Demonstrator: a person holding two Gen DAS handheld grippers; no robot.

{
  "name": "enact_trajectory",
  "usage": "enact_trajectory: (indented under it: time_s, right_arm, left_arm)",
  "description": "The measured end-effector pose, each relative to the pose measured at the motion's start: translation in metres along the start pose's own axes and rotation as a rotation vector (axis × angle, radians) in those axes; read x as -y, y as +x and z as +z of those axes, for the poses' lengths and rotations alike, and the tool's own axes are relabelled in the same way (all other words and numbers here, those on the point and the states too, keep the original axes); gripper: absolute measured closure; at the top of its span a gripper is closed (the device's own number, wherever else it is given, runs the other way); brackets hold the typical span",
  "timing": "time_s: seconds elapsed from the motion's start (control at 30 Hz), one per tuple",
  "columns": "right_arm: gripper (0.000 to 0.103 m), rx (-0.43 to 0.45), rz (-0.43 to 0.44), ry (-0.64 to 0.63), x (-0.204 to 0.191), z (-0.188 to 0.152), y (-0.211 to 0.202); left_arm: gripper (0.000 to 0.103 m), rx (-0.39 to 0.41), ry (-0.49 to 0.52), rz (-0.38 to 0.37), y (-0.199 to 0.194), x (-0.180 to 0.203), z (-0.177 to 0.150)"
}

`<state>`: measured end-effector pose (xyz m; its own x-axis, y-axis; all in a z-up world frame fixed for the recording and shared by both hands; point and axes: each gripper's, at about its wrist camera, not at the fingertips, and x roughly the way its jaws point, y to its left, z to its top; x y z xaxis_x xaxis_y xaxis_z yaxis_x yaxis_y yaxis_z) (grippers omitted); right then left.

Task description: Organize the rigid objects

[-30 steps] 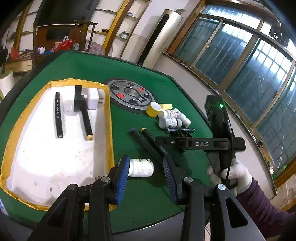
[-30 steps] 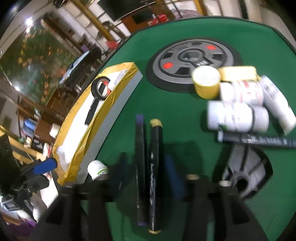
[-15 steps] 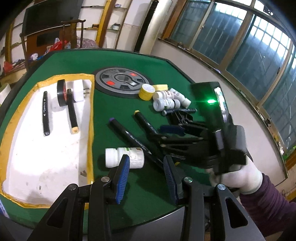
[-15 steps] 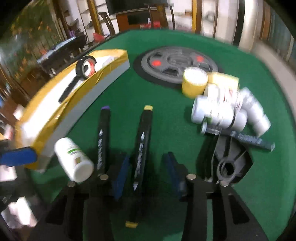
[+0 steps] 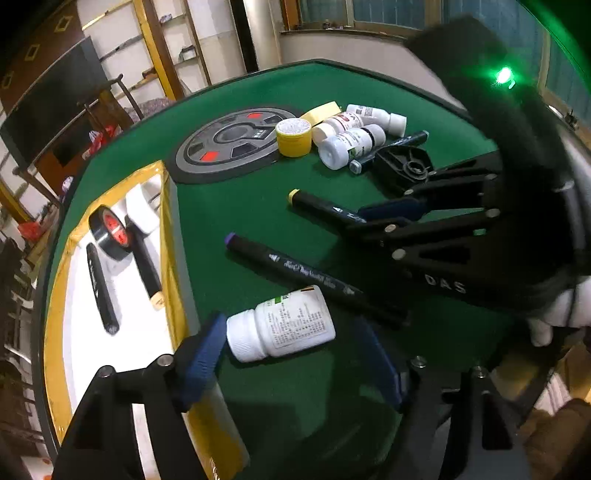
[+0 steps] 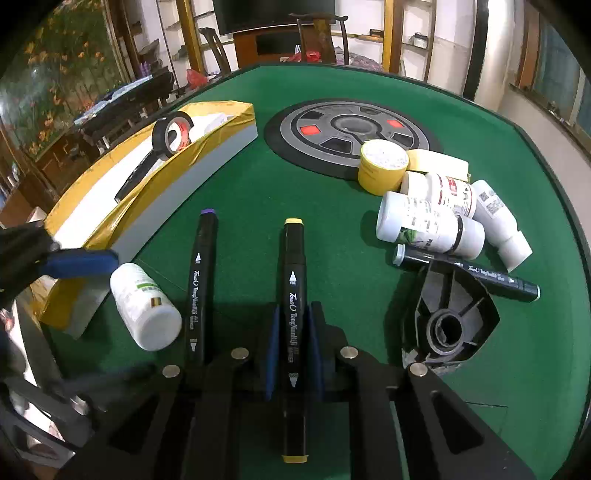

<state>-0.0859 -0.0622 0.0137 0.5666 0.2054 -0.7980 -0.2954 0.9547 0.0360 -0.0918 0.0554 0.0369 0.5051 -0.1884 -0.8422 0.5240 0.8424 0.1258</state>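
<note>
right tongs (image 6: 291, 354) clamp yellow-capped marker (image 6: 294, 280); left tongs (image 5: 291, 354) just widened around bottle (image 5: 282, 325) beside tray (image 5: 168, 236); round bottle may roll away.

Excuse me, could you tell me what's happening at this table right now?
A person is sorting small items into the yellow-edged tray. The right gripper has just closed on the yellow-capped marker. The left gripper has just opened wide around the lying white pill bottle, not yet gripping it.

White walls, wooden shelving (image 6: 406, 33), dark chairs (image 6: 317, 33), windows (image 5: 388, 14) behind.
</note>
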Motion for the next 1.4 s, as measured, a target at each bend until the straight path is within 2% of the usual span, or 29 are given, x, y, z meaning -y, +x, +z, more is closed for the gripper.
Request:
enact_trajectory:
  time_s: [0.1,0.13,0.17,0.2,0.3,0.37,0.5,0.6,0.73,0.87,1.1,1.27,1.4]
  right_arm:
    - [0.088,0.003,0.008,0.006,0.002,-0.001,0.0]
    - [0.088,0.003,0.011,0.009,0.003,-0.001,-0.001]
    - [0.088,0.004,0.015,0.012,0.004,-0.001,-0.001]
    - [0.088,0.005,0.021,0.018,0.005,-0.001,-0.001]
    - [0.088,0.008,0.05,0.05,0.012,-0.004,-0.004]
    - [0.089,0.015,0.069,0.064,0.015,-0.007,-0.007]
    - [0.089,0.055,0.121,0.108,0.021,-0.01,-0.02]
    - [0.088,0.085,0.147,0.127,0.023,-0.005,-0.032]
    - [0.088,0.12,0.205,0.128,0.014,0.013,-0.05]
    - [0.088,0.112,0.289,0.14,-0.002,0.037,-0.05]
    - [0.088,0.039,0.387,0.152,-0.044,0.075,-0.019]
    - [0.088,-0.034,0.436,0.165,-0.073,0.1,0.013]
    - [0.088,-0.081,0.446,0.17,-0.09,0.117,0.038]
  left_arm:
    - [0.022,0.003,0.022,0.048,0.01,0.005,0.001]
    - [0.025,0.005,0.023,0.053,0.012,0.006,0.001]
    - [0.034,0.01,0.022,0.056,0.011,0.007,0.001]
    - [0.038,0.007,0.012,0.048,0.011,0.006,0.001]
    - [0.038,0.022,-0.056,-0.02,0.004,-0.001,0.0]
    - [0.038,0.047,-0.089,-0.034,-0.003,-0.005,-0.001]
    - [0.038,0.11,-0.171,-0.114,-0.031,-0.019,-0.008]
    - [0.038,0.15,-0.208,-0.121,-0.055,-0.035,-0.011]
    - [0.038,0.172,-0.28,-0.091,-0.075,-0.072,-0.016]
    - [0.038,0.137,-0.348,0.006,-0.071,-0.116,-0.018]
    - [0.038,0.004,-0.475,0.064,-0.017,-0.188,-0.018]
    - [0.038,-0.036,-0.524,0.09,0.01,-0.208,-0.013]
    - [0.038,-0.042,-0.529,0.17,0.023,-0.22,-0.004]
